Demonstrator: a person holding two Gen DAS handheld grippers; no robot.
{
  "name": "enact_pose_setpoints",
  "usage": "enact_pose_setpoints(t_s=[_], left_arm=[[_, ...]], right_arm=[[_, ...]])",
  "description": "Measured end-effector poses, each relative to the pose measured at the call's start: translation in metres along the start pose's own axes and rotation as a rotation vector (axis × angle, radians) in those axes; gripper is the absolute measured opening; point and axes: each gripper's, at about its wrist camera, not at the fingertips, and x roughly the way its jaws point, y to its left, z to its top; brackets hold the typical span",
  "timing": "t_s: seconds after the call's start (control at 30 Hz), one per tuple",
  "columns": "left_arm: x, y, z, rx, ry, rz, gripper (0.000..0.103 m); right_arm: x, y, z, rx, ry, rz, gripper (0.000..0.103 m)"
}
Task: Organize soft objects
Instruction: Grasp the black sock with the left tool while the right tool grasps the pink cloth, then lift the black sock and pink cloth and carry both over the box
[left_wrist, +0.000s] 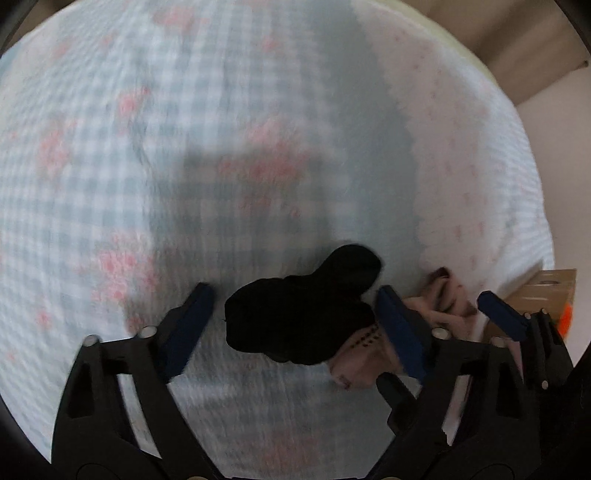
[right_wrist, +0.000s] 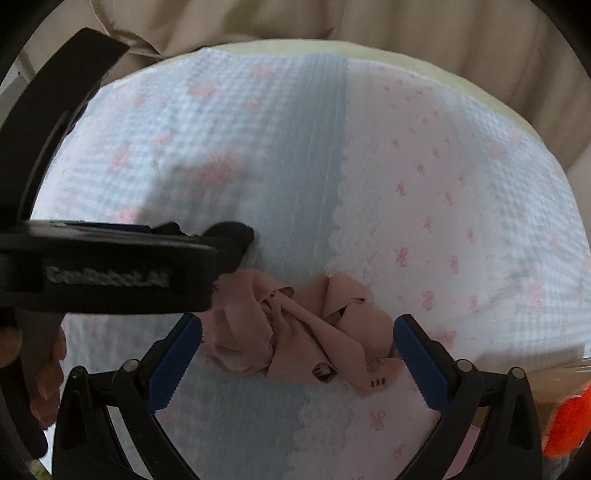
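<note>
— Crumpled black fabric piece (left_wrist: 303, 317) sits between the left gripper (left_wrist: 295, 321) fingers, wide apart, touching nothing. The right gripper (right_wrist: 297, 363) stands just as wide around the rumpled dusty-pink cloth (right_wrist: 295, 325) beside it.

— Both lying on the blue-and-white checked bedspread (left_wrist: 110, 166)?

— Yes. I'd sink the pads low, catch only the small cloths, and leave the bedspread out of the pinch.
</note>
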Motion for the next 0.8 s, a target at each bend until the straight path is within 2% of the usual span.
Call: enact_pose_setpoints(t_s=[0.03, 0.13, 0.17, 0.2, 0.27, 0.3, 0.4, 0.53, 0.6, 0.7, 0.8], left_arm=[[0.0, -0.002, -0.002, 0.011, -0.011, 0.007, 0.084], [0.001, -0.011, -0.01, 0.07, -0.036, 0.068, 0.073], [0.001, -0.013, -0.012, 0.089, -0.041, 0.084, 0.066], [0.001, -0.014, -0.014, 0.101, -0.047, 0.093, 0.057], [0.0, -0.015, -0.015, 0.104, -0.052, 0.083, 0.047], [-0.002, -0.013, -0.015, 0.098, -0.054, 0.071, 0.04], [-0.009, -0.002, -0.017, 0.068, -0.056, 0.042, 0.029], [-0.016, 0.006, -0.021, 0.048, -0.065, 0.028, 0.025], [-0.022, 0.011, -0.022, 0.045, -0.072, 0.026, 0.024], [-0.034, 0.015, -0.026, 0.04, -0.088, 0.027, 0.024], [-0.052, 0.024, -0.032, 0.034, -0.102, 0.027, 0.024]], right_arm=[[0.006, 0.0, -0.001, 0.0, 0.007, -0.003, 0.103], [0.02, 0.001, -0.003, 0.01, 0.022, 0.012, 0.103], [0.024, 0.001, -0.004, 0.015, 0.027, 0.021, 0.098], [0.026, 0.003, -0.006, 0.019, 0.026, 0.028, 0.089], [0.029, 0.007, -0.009, 0.016, 0.028, 0.028, 0.083], [0.028, 0.009, -0.011, 0.008, 0.017, 0.015, 0.076], [0.023, 0.012, -0.015, 0.015, -0.008, 0.008, 0.063], [0.019, 0.01, -0.016, 0.045, -0.022, 0.01, 0.051], [0.018, 0.011, -0.017, 0.051, -0.027, 0.009, 0.039], [0.009, 0.01, -0.016, 0.063, -0.043, 0.006, 0.034], [-0.001, 0.008, -0.014, 0.086, -0.066, 0.011, 0.033]])
